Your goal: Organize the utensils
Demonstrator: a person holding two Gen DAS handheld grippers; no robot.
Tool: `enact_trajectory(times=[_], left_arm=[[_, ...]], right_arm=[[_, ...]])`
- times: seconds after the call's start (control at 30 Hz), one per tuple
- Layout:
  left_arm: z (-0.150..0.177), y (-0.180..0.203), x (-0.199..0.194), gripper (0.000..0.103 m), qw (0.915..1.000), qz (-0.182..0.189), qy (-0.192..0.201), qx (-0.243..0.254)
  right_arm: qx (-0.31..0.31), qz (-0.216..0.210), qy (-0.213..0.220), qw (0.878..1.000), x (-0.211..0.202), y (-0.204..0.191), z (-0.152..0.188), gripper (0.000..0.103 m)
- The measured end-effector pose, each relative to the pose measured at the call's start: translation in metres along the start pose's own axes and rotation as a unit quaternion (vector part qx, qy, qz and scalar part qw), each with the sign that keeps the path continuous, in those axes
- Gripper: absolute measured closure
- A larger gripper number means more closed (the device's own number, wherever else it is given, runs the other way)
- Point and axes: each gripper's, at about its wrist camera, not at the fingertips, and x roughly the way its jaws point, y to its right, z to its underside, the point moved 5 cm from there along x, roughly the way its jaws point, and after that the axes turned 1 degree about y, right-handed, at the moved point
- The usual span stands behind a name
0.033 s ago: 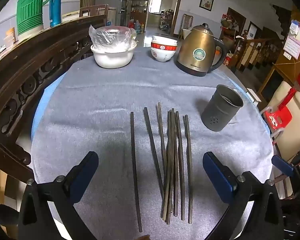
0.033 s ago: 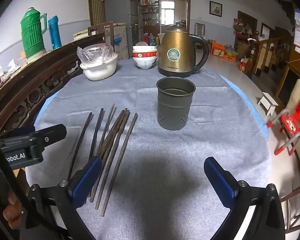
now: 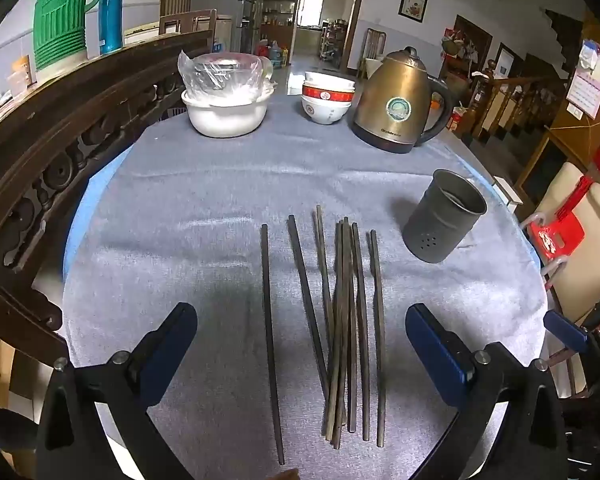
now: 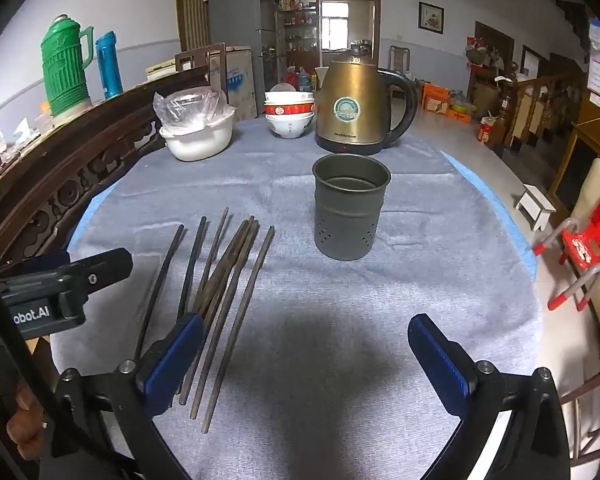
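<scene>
Grey-clothed round counter (image 3: 204, 216), start of utensil sorting, nothing picked up.
Dark thin chopsticks (image 3: 342, 320) lie loose, roughly parallel, beside the upright perforated grey metal holder (image 4: 350, 206), probably their destination. Left tool (image 3: 300, 350) hovers over the chopsticks, right tool (image 4: 306, 360) faces the holder; both spread wide, empty.

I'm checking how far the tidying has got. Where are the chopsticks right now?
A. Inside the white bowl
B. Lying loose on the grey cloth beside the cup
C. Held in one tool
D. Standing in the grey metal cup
B: the chopsticks all lie flat on the cloth, the metal cup looks empty, and both tools stand open, holding nothing.
</scene>
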Motion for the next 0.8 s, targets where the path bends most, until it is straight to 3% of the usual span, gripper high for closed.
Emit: enact_trajectory(times=[0.2,0.8], left_arm=[[0.006,-0.002,0.001,0.000,0.9998,-0.002,0.020,0.002],[0.010,0.001,-0.001,0.000,0.9998,-0.004,0.010,0.015]], right_arm=[[0.001,0.003,0.000,1.000,0.008,0.006,-0.005,0.000],[0.006,0.009,0.009,1.000,0.003,0.011,-0.006,0.000]])
